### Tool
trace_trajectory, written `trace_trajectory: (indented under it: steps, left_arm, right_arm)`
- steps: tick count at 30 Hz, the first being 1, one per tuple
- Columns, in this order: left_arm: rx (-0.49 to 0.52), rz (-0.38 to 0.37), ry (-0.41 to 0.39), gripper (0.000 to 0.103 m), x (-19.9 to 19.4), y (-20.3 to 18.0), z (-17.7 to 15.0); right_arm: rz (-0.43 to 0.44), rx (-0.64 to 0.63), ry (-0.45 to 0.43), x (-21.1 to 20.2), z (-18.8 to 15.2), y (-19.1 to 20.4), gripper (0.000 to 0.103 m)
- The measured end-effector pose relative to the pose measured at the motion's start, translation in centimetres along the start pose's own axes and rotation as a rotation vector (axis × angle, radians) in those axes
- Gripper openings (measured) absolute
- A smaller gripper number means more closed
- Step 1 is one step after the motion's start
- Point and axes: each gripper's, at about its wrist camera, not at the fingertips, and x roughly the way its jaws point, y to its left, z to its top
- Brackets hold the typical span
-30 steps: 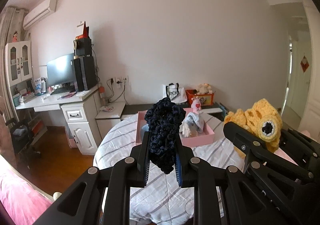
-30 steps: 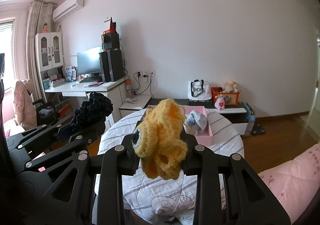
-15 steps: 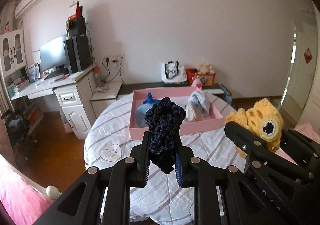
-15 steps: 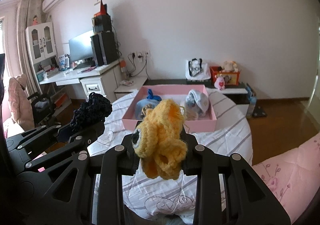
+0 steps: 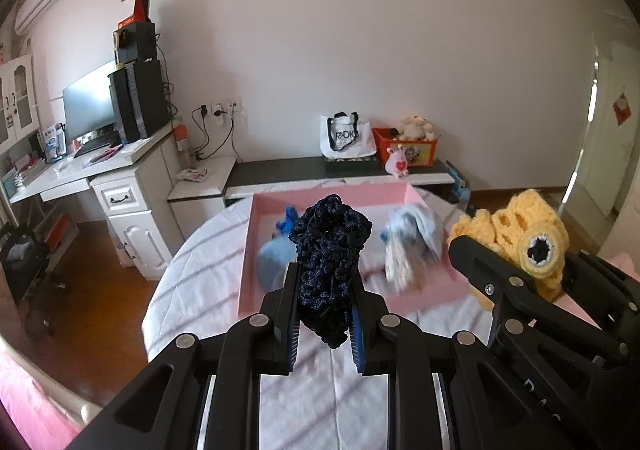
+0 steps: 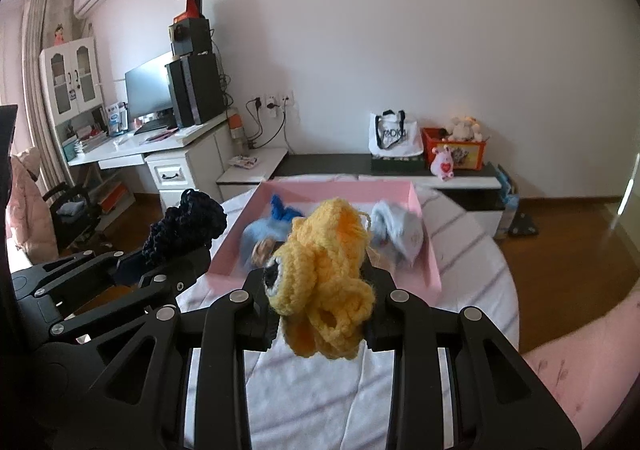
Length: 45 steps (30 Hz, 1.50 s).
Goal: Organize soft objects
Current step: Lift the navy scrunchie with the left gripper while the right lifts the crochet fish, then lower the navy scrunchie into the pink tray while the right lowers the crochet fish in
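Note:
My left gripper [image 5: 325,324] is shut on a dark navy crocheted piece [image 5: 330,250] and holds it above the near side of the round table. My right gripper [image 6: 320,324] is shut on a yellow crocheted toy [image 6: 324,274] with a black eye. Each gripper also shows in the other's view: the yellow toy [image 5: 528,238] at the right, the navy piece [image 6: 184,226] at the left. Ahead lies a pink tray [image 6: 430,250] holding a blue knitted item [image 6: 260,230] and a pale blue-white soft item [image 6: 396,230].
The round table [image 5: 200,262] has a white striped cloth. A white desk [image 6: 172,157] with monitor and speakers stands at the left, a low black bench [image 6: 320,163] with a bag and toy box along the wall. Pink bedding [image 6: 580,346] is at the right.
Both grippers have moved forward and tilted down toward the pink tray, which now looks larger and closer. Both still hold their crocheted pieces.

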Motion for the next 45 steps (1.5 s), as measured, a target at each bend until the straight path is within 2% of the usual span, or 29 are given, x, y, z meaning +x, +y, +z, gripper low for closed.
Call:
trace_trajectory:
  steps: [6,11,19,24,29,33,37,40,42,43,45]
  left_arm:
    - [0.022,0.018,0.039,0.018,9.7,0.3,6.7]
    - [0.037,0.002,0.133,0.017,19.0,0.2,11.5]
    - [0.056,-0.003,0.289,0.015,33.5,1.2,18.6]
    - [0.058,-0.013,0.341,0.015,40.3,1.5,20.6]
    - [0.036,-0.045,0.376,0.016,44.3,2.1,20.4]
    - [0.023,-0.045,0.368,0.019,46.6,2.5,21.4]
    - [0.011,-0.043,0.364,0.025,48.6,2.6,21.4]
    - [0.003,-0.014,0.379,0.037,49.6,3.2,21.1]
    - [-0.011,-0.001,0.38,0.052,48.3,3.5,19.5]
    - [-0.024,0.003,0.379,0.055,49.0,3.8,19.8]
    - [-0.047,0.006,0.382,0.066,47.9,3.3,18.5]
  right_arm:
    - [0.009,0.009,0.046,6.2,3.3,-1.9,0.029]
    - [-0.009,0.003,0.107,11.3,4.7,-2.9,0.029]
    - [0.019,-0.007,0.264,19.0,4.8,-4.2,0.029]
    - [0.021,0.005,0.33,22.2,3.8,-4.8,0.03]
    - [-0.013,-0.022,0.304,23.1,3.4,-4.6,0.03]
    - [0.013,-0.017,0.292,23.0,3.5,-4.6,0.031]
    - [0.001,-0.012,0.272,22.7,3.4,-4.8,0.037]
    - [0.001,-0.007,0.258,22.6,3.4,-5.0,0.041]
    - [0.01,0.001,0.252,22.5,3.4,-5.2,0.043]
    - [0.017,0.009,0.248,22.4,3.4,-5.4,0.045]
    - [0.039,0.03,0.239,22.1,3.5,-5.8,0.053]
